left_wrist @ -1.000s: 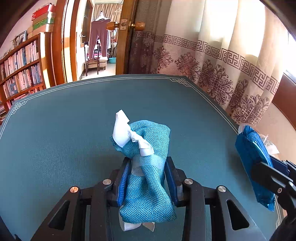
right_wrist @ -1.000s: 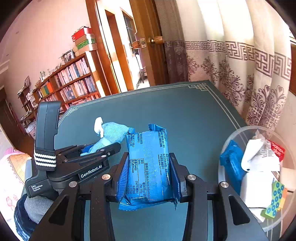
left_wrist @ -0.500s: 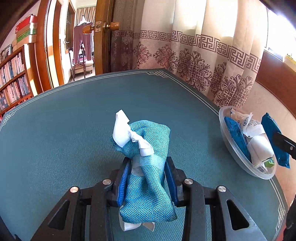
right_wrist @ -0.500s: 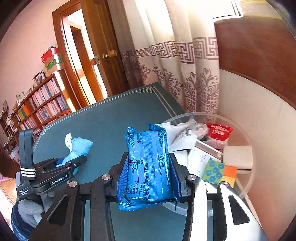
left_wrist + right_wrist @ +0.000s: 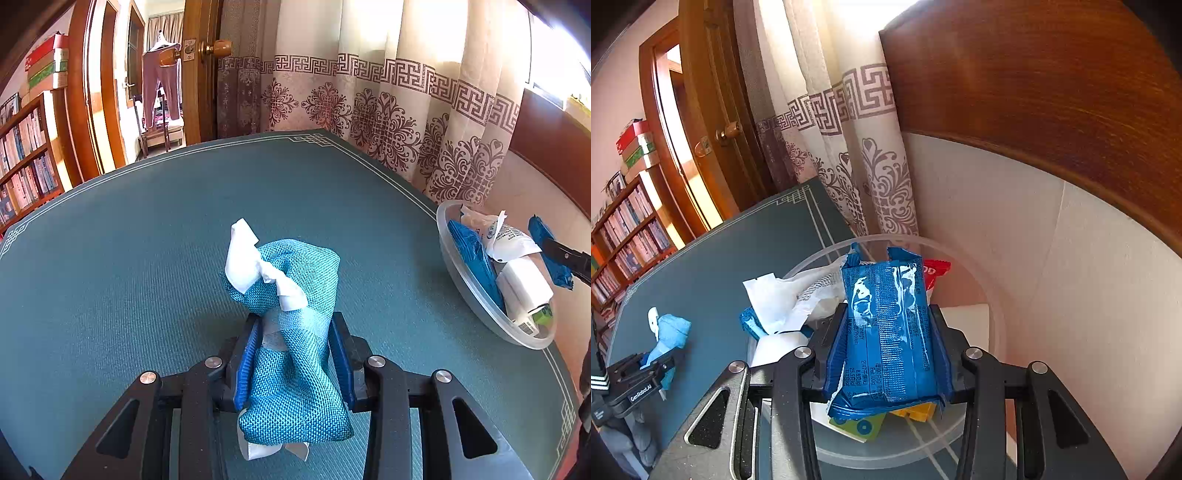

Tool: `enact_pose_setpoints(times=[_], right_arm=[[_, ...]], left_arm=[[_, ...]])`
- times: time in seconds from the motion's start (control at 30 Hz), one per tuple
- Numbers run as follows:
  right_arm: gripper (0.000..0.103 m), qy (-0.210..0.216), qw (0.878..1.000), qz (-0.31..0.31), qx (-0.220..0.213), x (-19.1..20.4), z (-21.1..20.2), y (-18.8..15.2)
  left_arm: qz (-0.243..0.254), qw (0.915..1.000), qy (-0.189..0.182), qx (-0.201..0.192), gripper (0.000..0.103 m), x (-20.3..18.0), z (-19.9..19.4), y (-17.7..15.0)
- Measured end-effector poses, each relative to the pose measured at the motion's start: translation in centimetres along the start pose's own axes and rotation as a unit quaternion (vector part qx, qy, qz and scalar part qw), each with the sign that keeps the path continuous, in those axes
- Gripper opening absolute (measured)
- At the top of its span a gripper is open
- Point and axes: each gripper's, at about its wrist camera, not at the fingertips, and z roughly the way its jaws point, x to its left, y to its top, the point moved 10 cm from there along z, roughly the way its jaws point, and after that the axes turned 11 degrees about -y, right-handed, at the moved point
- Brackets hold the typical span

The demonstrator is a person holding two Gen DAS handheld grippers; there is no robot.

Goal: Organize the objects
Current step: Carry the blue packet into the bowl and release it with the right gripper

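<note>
Pouches number one: the teal pouch (image 5: 295, 332) sits clenched in the left gripper (image 5: 293, 354) above the table (image 5: 110, 277). Rightward, the right gripper (image 5: 888, 347) grasps one blue packet (image 5: 886, 325) over the bowl (image 5: 993, 332), where a second blue packet (image 5: 471, 251) and two white packs lie.

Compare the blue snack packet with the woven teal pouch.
The blue snack packet is glossy, flat printed foil; the woven teal pouch is matte, lumpy cloth with white ribbon. The packet hangs over the clear bowl; the pouch is over the table. Each is clamped in a claw.
</note>
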Motion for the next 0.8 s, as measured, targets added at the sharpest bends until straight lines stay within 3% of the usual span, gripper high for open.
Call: enact_pose_setpoints(times=[0.33,0.57,0.8], right_arm=[[0.044,-0.015,1.0,-0.004,0.014,-0.8,2.6,0.3],[0.045,-0.01,1.0,-0.01,-0.01,-1.2,-0.4,-0.2],[0.045,0.001,0.999,-0.023,-0.024,-1.7,-4.0,-2.2]], left_arm=[[0.001,1.0,0.004,0.001,0.039,0.1,0.1,-0.1],[0.0,1.0,0.003,-0.003,0.039,-0.5,-0.3,0.0],[0.002,0.9994,-0.036,0.001,0.039,-4.7,-0.8,-0.2]])
